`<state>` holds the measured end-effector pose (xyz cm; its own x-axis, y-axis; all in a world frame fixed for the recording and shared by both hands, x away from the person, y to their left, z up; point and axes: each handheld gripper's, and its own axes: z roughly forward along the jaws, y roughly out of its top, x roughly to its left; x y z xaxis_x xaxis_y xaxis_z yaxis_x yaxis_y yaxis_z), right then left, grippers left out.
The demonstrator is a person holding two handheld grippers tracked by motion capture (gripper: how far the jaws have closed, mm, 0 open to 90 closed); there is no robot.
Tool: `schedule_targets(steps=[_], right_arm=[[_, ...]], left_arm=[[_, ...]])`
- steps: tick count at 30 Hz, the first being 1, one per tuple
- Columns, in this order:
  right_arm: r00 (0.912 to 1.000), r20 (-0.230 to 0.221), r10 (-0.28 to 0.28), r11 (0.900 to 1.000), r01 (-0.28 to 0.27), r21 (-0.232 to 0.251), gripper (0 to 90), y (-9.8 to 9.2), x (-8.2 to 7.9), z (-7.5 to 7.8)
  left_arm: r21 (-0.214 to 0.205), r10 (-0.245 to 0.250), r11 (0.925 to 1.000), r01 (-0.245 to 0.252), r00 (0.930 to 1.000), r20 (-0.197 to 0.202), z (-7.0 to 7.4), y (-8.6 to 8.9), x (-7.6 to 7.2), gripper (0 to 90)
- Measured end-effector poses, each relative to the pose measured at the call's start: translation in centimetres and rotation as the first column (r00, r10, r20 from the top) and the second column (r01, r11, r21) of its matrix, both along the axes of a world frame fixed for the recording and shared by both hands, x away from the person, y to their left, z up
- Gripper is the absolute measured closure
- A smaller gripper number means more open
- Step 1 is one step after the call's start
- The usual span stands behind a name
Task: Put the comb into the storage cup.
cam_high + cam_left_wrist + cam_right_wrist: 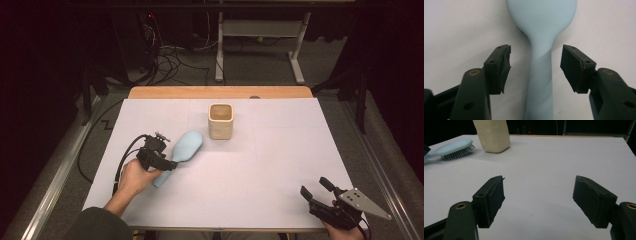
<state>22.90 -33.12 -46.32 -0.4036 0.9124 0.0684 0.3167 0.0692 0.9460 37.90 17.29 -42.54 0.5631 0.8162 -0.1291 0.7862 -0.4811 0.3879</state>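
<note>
From above, a white sheet (260, 165) covers the wooden table (220, 92) amid a dark room with floor cables (165, 62), hairbrush (182, 150) lying beside the beige cup (220, 120). Left gripper view: left gripper (535, 61) jaws apart, straddling the handle without touching. Right gripper view: right gripper (539, 195) gapes wide, empty.

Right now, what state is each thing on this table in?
Hairbrush: lying bristles down, handle between the left gripper's pads, untouched.
Cup: upright, looks empty, standing alone.
Left gripper: jaws open around the handle.
Right gripper: jaws open, nothing between them.
</note>
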Motion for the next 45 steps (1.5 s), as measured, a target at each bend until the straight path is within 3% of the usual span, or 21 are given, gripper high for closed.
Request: schedule_targets(steps=[20, 29, 45], right_arm=[[1.0, 0.0, 0.001, 1.0, -0.001, -0.001, 25.7, 0.0, 0.0, 0.0], [1.0, 0.001, -0.001, 1.0, 0.001, -0.002, 25.7, 0.0, 0.0, 0.0], [1.0, 0.001, 0.0, 1.0, 0.0, -0.007, 25.8, 0.1, 0.0, 0.0]], left_arm=[[0.069, -0.011, 0.9975, 0.012, 0.9997, -0.02, -1.7, -1.8, 0.8, 44.3], [0.098, -0.004, 0.9952, 0.006, 0.9999, -0.015, -1.7, -2.1, 1.0, 51.3], [0.119, -0.008, 0.9928, 0.01, 0.9998, -0.02, -1.6, -2.6, 1.5, 56.0]])
